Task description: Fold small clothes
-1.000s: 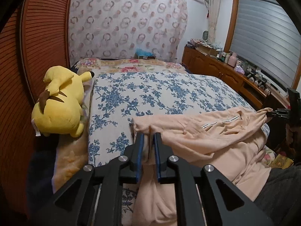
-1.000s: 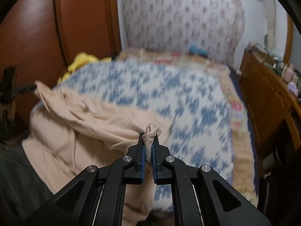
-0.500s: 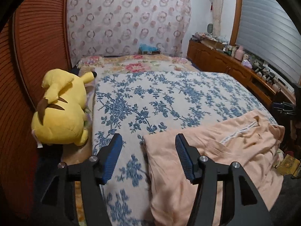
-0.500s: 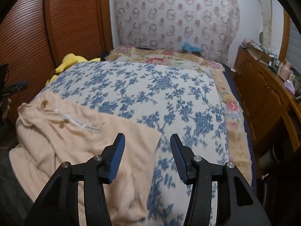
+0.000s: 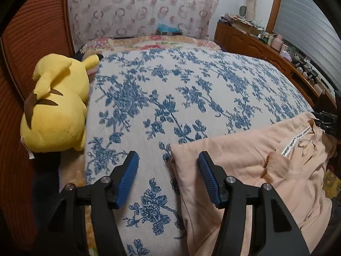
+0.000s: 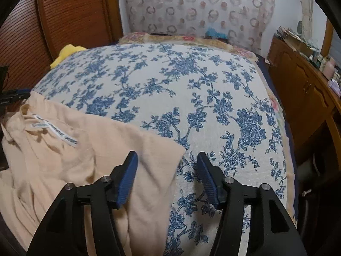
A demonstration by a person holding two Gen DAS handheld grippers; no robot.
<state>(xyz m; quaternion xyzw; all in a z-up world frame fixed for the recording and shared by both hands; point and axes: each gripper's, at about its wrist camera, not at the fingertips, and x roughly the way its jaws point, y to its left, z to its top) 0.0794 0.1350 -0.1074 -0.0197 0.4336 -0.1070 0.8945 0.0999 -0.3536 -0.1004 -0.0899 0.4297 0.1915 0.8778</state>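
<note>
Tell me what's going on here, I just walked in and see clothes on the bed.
A person is folding a peach garment on the blue-flowered bedspread, using handheld tongs. Both the left tongs and right tongs have just been opening and hold nothing; each hovers over a corner of the laid-out garment. A yellow plush toy lies beside the bedspread.

The left gripper (image 5: 168, 162), its jaws just opened and holding nothing, hangs over the corner of a peach garment (image 5: 240, 164) lying on the blue-flowered bedspread (image 5: 170, 89), with a yellow plush toy (image 5: 57, 104) at the bed's left edge
</note>
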